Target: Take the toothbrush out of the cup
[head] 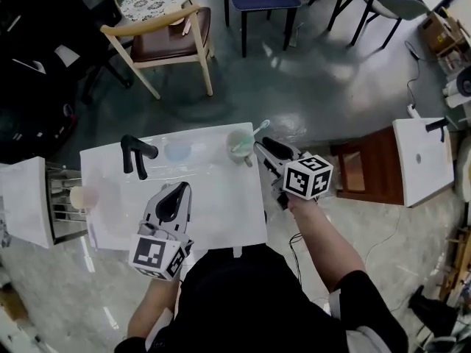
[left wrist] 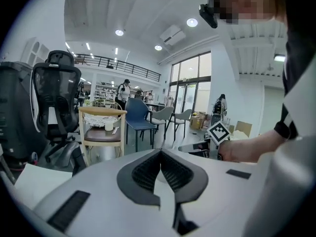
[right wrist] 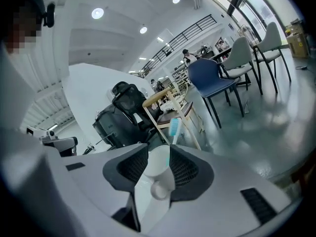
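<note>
My right gripper (head: 260, 148) has its jaws apart. The white cup (head: 239, 144) sits just ahead between them, at the far right of the table (head: 221, 212), with the toothbrush (head: 257, 129) standing in it. My left gripper (head: 179, 188), jaws together and empty, hovers nearer on the left.

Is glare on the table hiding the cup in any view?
Head view: the white table is blown out, so the cup looks pale, though the toothbrush shows. Right gripper view: both are sharp between the jaws, and the edges are fisheye-bent. Left gripper view: the cup can't be made out.
</note>
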A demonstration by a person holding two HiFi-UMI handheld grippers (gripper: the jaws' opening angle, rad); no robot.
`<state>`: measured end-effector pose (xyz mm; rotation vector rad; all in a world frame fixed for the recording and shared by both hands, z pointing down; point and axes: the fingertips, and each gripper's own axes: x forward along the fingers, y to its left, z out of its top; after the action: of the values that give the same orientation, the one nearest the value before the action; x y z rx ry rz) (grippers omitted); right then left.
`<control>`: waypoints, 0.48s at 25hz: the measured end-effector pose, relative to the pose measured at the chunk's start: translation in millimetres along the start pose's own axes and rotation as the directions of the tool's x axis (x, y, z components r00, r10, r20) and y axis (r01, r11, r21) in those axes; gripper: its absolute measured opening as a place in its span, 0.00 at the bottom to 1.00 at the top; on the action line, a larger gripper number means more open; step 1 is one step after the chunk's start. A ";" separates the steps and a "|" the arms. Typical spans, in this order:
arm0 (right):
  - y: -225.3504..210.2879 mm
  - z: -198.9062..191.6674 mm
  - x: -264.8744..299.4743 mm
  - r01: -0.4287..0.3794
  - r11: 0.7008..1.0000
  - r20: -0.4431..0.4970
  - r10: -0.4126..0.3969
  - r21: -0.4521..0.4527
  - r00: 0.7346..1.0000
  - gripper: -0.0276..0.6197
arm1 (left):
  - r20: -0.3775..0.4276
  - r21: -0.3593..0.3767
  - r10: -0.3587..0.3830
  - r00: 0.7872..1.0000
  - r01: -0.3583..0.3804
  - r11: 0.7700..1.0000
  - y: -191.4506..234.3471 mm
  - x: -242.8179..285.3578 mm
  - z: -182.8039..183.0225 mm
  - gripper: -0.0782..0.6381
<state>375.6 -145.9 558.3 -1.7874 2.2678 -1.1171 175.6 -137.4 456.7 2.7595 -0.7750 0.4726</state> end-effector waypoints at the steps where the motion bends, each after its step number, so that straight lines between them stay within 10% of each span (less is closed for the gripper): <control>1: -7.0 -0.7 5.2 0.007 1.000 -0.005 -0.007 -0.001 1.000 0.27 | -0.015 -0.007 0.008 1.000 -0.009 1.000 3.2 0.6 -5.8 0.13; 12: -31.9 0.8 41.6 -0.027 0.992 -0.004 0.028 0.121 1.000 0.16 | -0.055 -0.040 0.055 0.997 -0.057 0.998 23.5 7.6 -22.6 0.13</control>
<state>388.6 -184.5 591.4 -1.7053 2.1701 -1.2267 163.7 -153.5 483.5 2.6815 -0.8418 0.5340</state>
